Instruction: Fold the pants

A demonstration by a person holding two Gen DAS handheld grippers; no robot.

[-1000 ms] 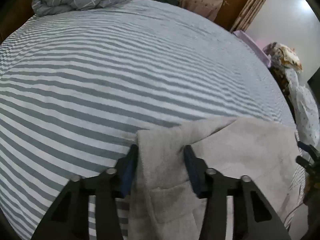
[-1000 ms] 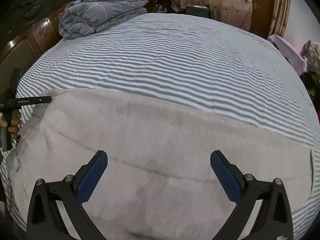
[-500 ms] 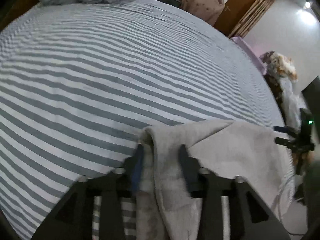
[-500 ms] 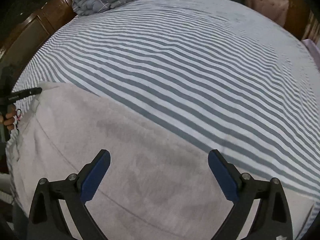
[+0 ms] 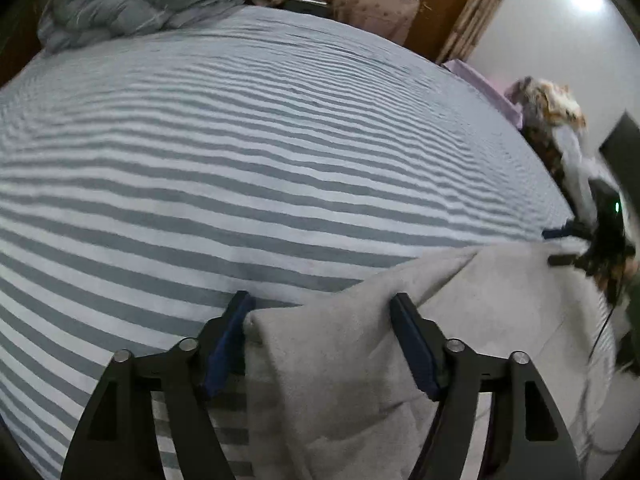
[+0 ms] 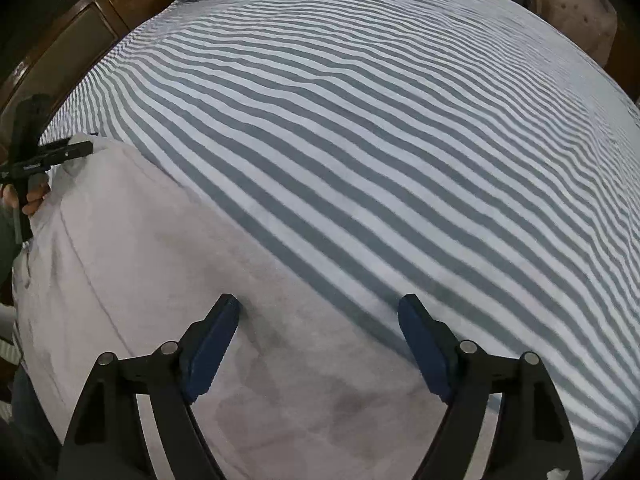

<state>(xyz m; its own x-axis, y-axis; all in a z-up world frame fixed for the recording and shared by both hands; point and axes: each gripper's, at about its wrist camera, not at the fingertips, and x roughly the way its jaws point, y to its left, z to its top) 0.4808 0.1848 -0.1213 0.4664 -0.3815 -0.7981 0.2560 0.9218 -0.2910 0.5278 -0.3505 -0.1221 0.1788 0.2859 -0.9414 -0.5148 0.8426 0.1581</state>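
Pale grey pants spread flat on the striped bedsheet, along the near edge of the bed and well apart from the bundled duvet at its far end. Seen from the right wrist, the same pants running leftward toward the wooden bed frame.

Left gripper at one end corner of the pants, jaws opening, fairly wide; fabric bunched between them, left pad just beside the folded edge, right pad apart from the cloth. No grip now.

Right gripper over the far long edge of the pants, jaws wide but closing; the edge, with a little bedsheet, lying between the pads, neither yet pressing. Nothing held.

Step in hand, by judgement: letting go at the left end, taking a new hold on the right. Fold itself looking early, most of the garment in one flat layer.

Next move calling for: right jaws to pinch the pants edge alone, not the sheet beneath; left jaws to clear the bunched corner without dragging it; then a lift and carry across the pants.
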